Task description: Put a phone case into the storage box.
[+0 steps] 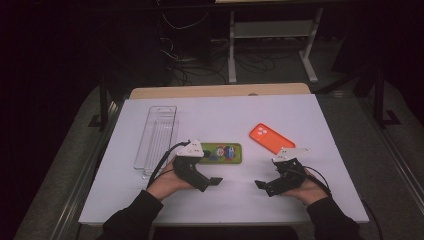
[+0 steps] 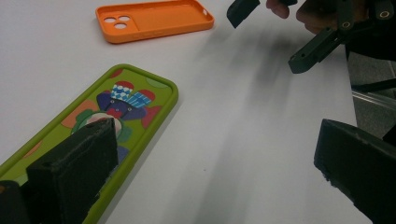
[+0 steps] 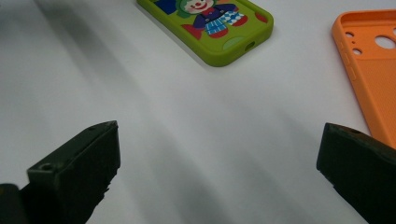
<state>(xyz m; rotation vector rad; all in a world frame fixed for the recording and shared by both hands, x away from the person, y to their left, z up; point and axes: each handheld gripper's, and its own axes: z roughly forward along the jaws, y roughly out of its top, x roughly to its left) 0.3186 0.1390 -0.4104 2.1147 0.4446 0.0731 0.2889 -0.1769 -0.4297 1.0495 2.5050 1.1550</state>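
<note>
A green phone case (image 1: 224,152) with a clown picture lies face up on the white tabletop, and an orange phone case (image 1: 271,137) lies to its right, inside up. My left gripper (image 1: 210,167) hovers open at the green case's left end; in the left gripper view (image 2: 217,135) one jaw hangs over the green case (image 2: 135,107) and the orange case (image 2: 154,18) lies beyond. My right gripper (image 1: 269,172) is open just in front of the orange case, nothing between its jaws (image 3: 219,133). Its view shows the green case (image 3: 210,28) ahead and the orange case (image 3: 373,70) at the right.
A clear plastic tray (image 1: 156,135) stands lengthwise at the left of the white board (image 1: 225,112). The right gripper (image 2: 273,35) appears across from the left one in the left gripper view. Desk legs and cables lie on the floor beyond the table.
</note>
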